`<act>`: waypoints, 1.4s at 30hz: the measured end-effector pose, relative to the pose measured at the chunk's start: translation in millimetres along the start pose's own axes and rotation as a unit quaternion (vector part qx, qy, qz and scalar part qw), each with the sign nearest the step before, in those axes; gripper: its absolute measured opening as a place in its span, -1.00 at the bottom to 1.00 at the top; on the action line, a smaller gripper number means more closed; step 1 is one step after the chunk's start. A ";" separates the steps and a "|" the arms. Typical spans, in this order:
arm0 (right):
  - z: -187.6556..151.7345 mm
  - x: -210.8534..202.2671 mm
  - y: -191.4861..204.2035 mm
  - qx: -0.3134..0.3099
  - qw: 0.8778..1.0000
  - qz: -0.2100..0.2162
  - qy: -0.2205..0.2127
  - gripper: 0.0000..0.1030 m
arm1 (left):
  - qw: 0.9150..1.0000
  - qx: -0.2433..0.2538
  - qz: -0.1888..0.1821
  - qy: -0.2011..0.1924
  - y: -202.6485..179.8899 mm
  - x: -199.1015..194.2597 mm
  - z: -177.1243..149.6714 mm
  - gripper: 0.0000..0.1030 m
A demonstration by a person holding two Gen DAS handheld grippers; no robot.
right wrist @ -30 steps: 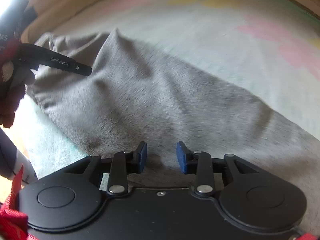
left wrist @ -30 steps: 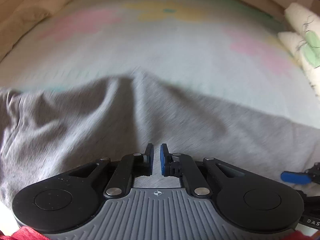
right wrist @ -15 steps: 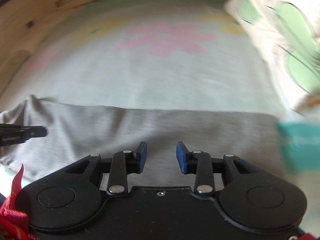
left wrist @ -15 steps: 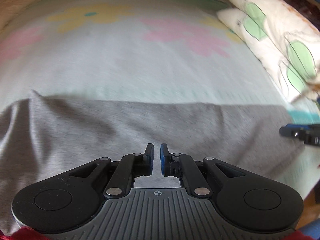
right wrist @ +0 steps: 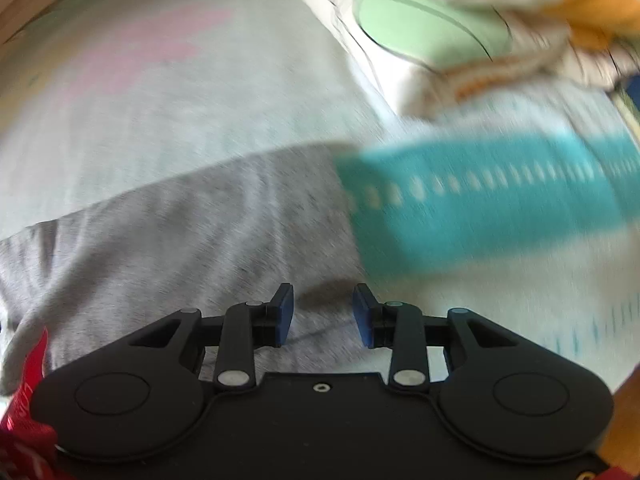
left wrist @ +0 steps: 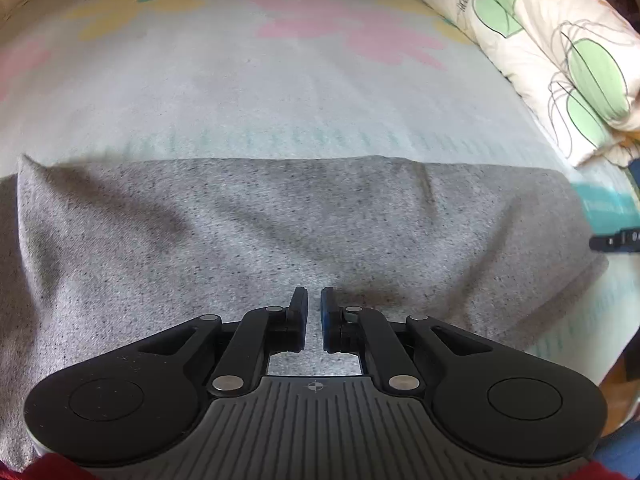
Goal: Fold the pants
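Pants (left wrist: 304, 224) lie spread flat across the near part of the bed (left wrist: 248, 92), a grey band running left to right under both of your grippers, on a pale sheet with pink and yellow flowers. No container shows in either view.

Your left gripper (left wrist: 314, 308) hangs over the middle of the cloth with its fingers (left wrist: 299, 312) drawn almost together, only a thin slit between the pads, and no fabric caught in that slit. Your right gripper (right wrist: 322, 312) sits over the right end of the pants (right wrist: 200, 232), near the cloth's edge, with its fingers (right wrist: 283, 316) partly apart and nothing between them; the grey cloth shows through the gap below.

Pillows (left wrist: 560, 52) with green leaf prints lie along the right side of the bed, well apart from the pants. A teal band (right wrist: 480, 208) on the sheet begins just beside the pants' right edge.

You cannot make out much in the right view: it is smeared by motion. The left end of the pants runs out of both pictures, so their full outline and any waistband or leg openings stay unseen. Whether either gripper's pads touch the cloth cannot be told.
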State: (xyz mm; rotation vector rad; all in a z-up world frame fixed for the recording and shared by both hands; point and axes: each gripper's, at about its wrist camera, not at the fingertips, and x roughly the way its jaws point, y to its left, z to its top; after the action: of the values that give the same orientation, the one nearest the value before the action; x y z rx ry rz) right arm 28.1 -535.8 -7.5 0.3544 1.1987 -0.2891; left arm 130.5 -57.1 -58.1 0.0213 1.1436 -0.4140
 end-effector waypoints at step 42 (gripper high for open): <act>-10.9 -32.2 -32.9 0.150 0.985 0.074 -0.036 -0.64 | 1.000 -0.015 0.005 -0.003 18.5 -4.9 2.5 -0.87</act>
State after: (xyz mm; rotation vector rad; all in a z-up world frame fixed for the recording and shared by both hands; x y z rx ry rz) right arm -5.3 -560.1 15.5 0.6870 1.0526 -0.3508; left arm 137.1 -39.1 -56.3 -0.0008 1.1425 -0.3869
